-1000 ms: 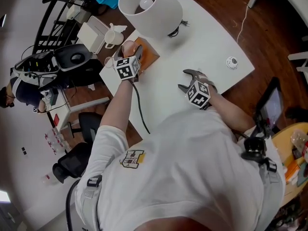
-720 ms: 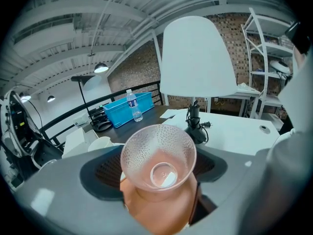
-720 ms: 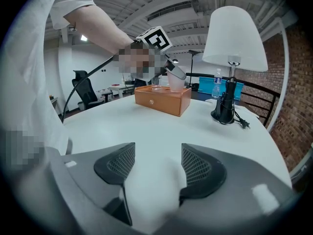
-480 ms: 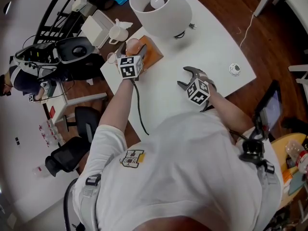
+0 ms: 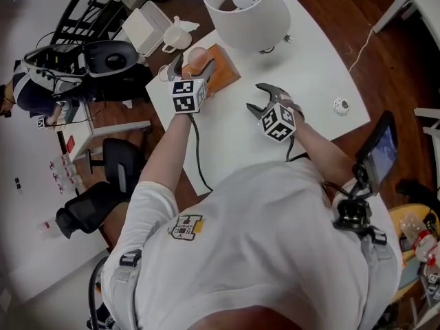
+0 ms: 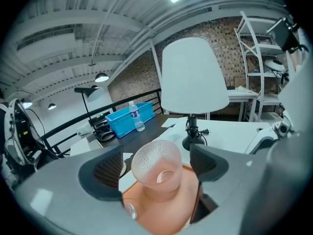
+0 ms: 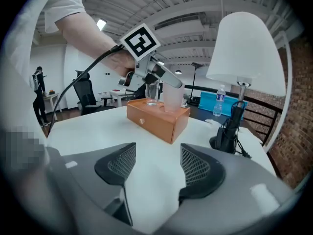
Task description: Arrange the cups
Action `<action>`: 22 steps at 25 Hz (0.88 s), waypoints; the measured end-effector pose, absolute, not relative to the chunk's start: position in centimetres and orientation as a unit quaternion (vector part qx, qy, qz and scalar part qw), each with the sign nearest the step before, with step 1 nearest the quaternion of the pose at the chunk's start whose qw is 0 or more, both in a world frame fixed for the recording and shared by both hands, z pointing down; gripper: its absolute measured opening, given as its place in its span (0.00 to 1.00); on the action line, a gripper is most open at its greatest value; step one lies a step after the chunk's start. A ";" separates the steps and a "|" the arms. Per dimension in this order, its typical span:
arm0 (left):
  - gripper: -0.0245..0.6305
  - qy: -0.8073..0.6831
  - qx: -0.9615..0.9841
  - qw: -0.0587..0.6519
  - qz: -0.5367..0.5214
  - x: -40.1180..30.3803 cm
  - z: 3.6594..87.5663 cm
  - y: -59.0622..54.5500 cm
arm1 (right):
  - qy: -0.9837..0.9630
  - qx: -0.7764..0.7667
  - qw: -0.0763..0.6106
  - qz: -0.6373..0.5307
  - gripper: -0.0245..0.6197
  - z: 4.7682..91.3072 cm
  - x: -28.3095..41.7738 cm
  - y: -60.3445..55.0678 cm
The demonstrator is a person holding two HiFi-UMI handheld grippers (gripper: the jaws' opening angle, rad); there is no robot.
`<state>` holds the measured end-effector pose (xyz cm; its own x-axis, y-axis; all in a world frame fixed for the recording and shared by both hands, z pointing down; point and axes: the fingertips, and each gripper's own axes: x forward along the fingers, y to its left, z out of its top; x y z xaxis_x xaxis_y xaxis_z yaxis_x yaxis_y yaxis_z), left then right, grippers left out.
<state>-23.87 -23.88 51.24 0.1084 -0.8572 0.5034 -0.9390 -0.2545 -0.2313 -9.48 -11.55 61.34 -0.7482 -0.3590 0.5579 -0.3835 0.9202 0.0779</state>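
Observation:
A frosted pinkish cup [image 6: 155, 177] stands upright on the orange box [image 6: 161, 214], also in the head view as the cup [image 5: 196, 56] on the box [image 5: 221, 75]. My left gripper [image 6: 156, 166] straddles the cup; its jaws are opening and the pads stand clear of the cup's sides. A small clear glass [image 6: 129, 210] sits on the box beside it. My right gripper [image 7: 157, 168] hovers open over the white table [image 7: 98, 131] with nothing between its pads, facing the box [image 7: 156, 117], the cup [image 7: 173, 99] and the left gripper [image 7: 159, 75].
A white lamp [image 5: 244, 5] stands just behind the box, its black base and cord [image 7: 226, 131] to the right of it. A white mug [image 5: 175, 38] and a white case [image 5: 148, 26] lie beyond the table's far edge. A small round object [image 5: 342, 105] rests at the table's right.
The left gripper's jaws have spread wider around the cup and lifted slightly. The right gripper has moved across the table toward the orange box.

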 end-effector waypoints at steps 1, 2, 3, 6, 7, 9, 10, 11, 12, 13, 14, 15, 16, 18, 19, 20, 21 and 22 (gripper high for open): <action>0.69 -0.609 0.741 0.070 0.273 -23.9 50.7 -23.5 | -0.937 0.201 0.285 0.015 0.48 60.7 -10.3 -12.3; 0.69 -0.612 0.742 0.067 0.265 -23.7 50.2 -22.9 | -0.940 0.203 0.275 0.008 0.48 59.9 -11.1 -13.0; 0.69 -0.615 0.743 0.065 0.256 -23.5 49.8 -22.0 | -0.942 0.204 0.265 0.000 0.47 59.2 -11.9 -13.7; 0.60 -0.625 0.741 0.068 0.236 -22.7 49.0 -18.8 | -0.947 0.205 0.244 -0.023 0.46 57.4 -14.5 -15.9; 0.56 -0.627 0.740 0.074 0.232 -22.7 49.2 -17.5 | -0.948 0.204 0.241 -0.026 0.46 57.0 -15.5 -16.7; 0.54 -0.628 0.737 0.091 0.232 -23.2 50.3 -15.3 | -0.949 0.208 0.236 -0.028 0.47 56.7 -17.5 -18.4; 0.53 -0.629 0.735 0.102 0.234 -23.7 51.1 -14.3 | -0.948 0.212 0.235 -0.027 0.47 56.6 -18.5 -19.3; 0.52 -0.631 0.731 0.115 0.233 -24.2 51.9 -13.5 | -0.947 0.216 0.235 -0.025 0.47 56.6 -19.3 -20.1; 0.51 -0.635 0.726 0.129 0.231 -24.7 52.8 -12.7 | -0.946 0.217 0.238 -0.025 0.48 56.5 -20.1 -20.8; 0.50 -0.642 0.718 0.143 0.227 -25.1 53.4 -12.0 | -0.946 0.214 0.241 -0.026 0.48 56.5 -20.8 -21.2; 0.48 -0.649 0.711 0.154 0.223 -25.4 53.9 -11.4 | -0.946 0.208 0.247 -0.027 0.49 56.5 -21.4 -21.5; 0.47 -0.654 0.706 0.161 0.221 -25.7 54.3 -10.9 | -0.945 0.202 0.254 -0.029 0.51 56.6 -22.0 -21.6; 0.46 -0.656 0.702 0.167 0.220 -25.8 54.6 -10.4 | -0.944 0.198 0.260 -0.030 0.51 56.7 -22.4 -21.7; 0.46 -0.657 0.700 0.174 0.219 -25.9 55.0 -9.5 | -0.942 0.196 0.271 -0.032 0.52 57.0 -23.2 -21.9; 0.46 -0.656 0.700 0.177 0.219 -25.9 55.2 -9.2 | -0.941 0.197 0.275 -0.034 0.52 57.1 -23.5 -22.0; 0.46 -0.655 0.700 0.179 0.220 -26.1 55.4 -9.0 | -0.939 0.197 0.279 -0.035 0.52 57.2 -23.8 -22.2; 0.46 -0.654 0.700 0.181 0.221 -26.2 55.6 -8.8 | -0.938 0.197 0.283 -0.036 0.51 57.4 -24.2 -22.3; 0.46 -0.654 0.699 0.184 0.222 -26.4 55.9 -8.6 | -0.937 0.198 0.286 -0.036 0.51 57.7 -24.5 -22.5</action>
<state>-26.44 -8.61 55.90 0.0463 -0.8333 0.5510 -0.9965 -0.0766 -0.0322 -24.47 -22.47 57.65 -0.7583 -0.3915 0.5213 -0.3503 0.9191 0.1805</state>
